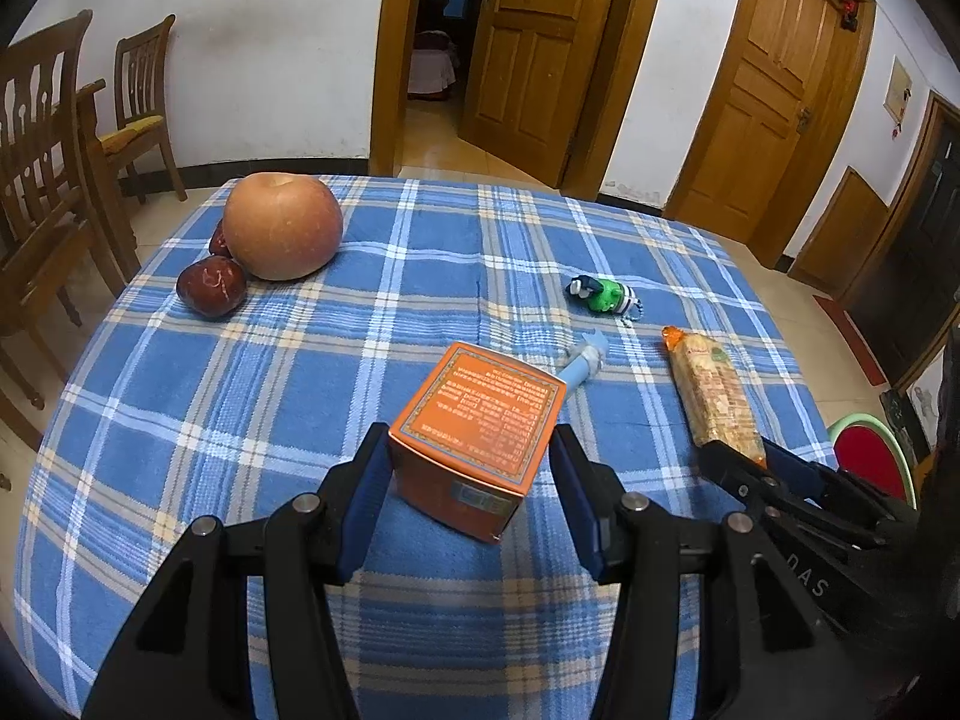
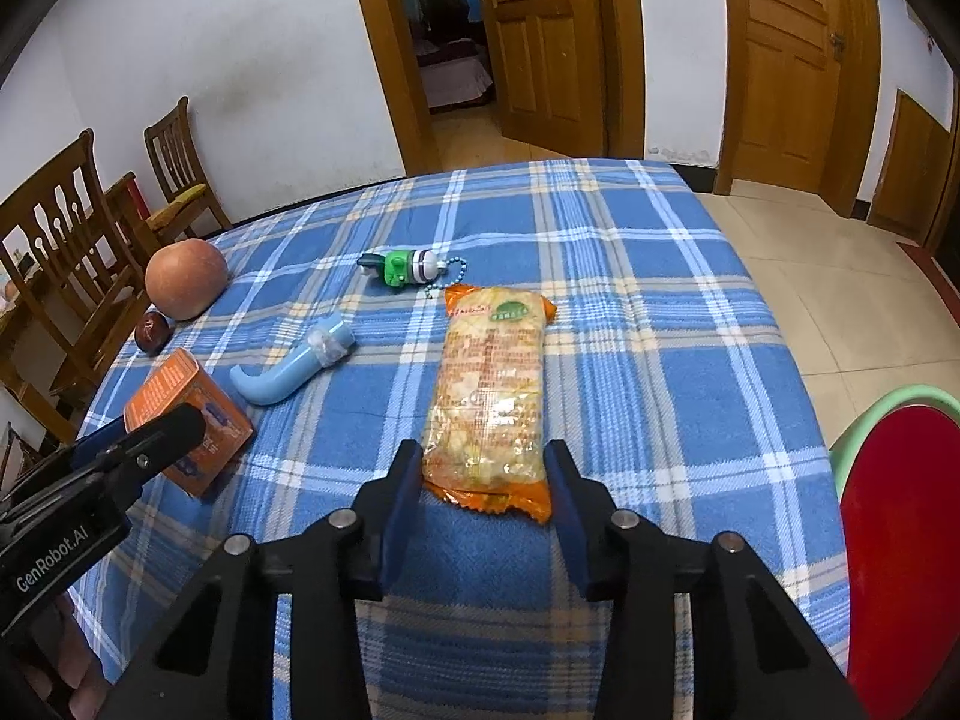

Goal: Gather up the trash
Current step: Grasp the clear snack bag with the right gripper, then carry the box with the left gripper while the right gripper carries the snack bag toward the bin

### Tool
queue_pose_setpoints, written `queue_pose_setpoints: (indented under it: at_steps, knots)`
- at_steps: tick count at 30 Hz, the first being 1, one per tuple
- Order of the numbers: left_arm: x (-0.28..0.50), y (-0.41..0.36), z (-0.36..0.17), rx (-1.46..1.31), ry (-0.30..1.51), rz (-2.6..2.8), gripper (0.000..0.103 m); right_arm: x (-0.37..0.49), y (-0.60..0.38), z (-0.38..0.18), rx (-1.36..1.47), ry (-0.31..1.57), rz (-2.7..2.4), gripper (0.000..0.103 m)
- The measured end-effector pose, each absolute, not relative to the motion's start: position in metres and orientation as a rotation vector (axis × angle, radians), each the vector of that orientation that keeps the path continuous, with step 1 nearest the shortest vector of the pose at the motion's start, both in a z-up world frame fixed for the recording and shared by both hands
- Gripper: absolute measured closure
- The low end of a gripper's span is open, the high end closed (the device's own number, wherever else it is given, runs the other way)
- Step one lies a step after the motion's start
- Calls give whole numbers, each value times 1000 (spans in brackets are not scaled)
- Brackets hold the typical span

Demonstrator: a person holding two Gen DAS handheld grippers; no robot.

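An orange cardboard box (image 1: 480,414) sits tilted between the blue pads of my left gripper (image 1: 469,438), which is shut on its two sides just above the blue checked tablecloth (image 1: 240,420). In the right wrist view the same box (image 2: 162,384) shows at the left with the left gripper (image 2: 174,426) on it. A long clear snack packet with orange ends (image 2: 492,372) lies on the cloth. My right gripper (image 2: 483,450) is shut on its near end, both pads against its edges. The left wrist view shows that packet (image 1: 711,390) with the right gripper (image 1: 744,456) at its near end.
A large apple (image 1: 282,225) and dark red fruits (image 1: 210,285) sit at the table's far left. A green toy keychain (image 1: 603,294) and a light blue curved tube (image 2: 288,372) lie mid-table. A red basin with a green rim (image 2: 900,510) stands right of the table, wooden chairs (image 1: 42,180) to the left.
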State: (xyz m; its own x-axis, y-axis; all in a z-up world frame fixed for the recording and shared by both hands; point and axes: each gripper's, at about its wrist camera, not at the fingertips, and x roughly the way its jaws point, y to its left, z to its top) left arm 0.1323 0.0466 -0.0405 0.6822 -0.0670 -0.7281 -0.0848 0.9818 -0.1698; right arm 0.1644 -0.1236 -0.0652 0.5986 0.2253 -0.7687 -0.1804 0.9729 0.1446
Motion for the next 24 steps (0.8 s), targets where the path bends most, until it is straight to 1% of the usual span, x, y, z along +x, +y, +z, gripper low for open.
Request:
queue_pose_setpoints:
  at_steps: [24]
  knots:
    - [107,7,-18,-170,802,-79,49,104,-171,-31,162,808,210,62]
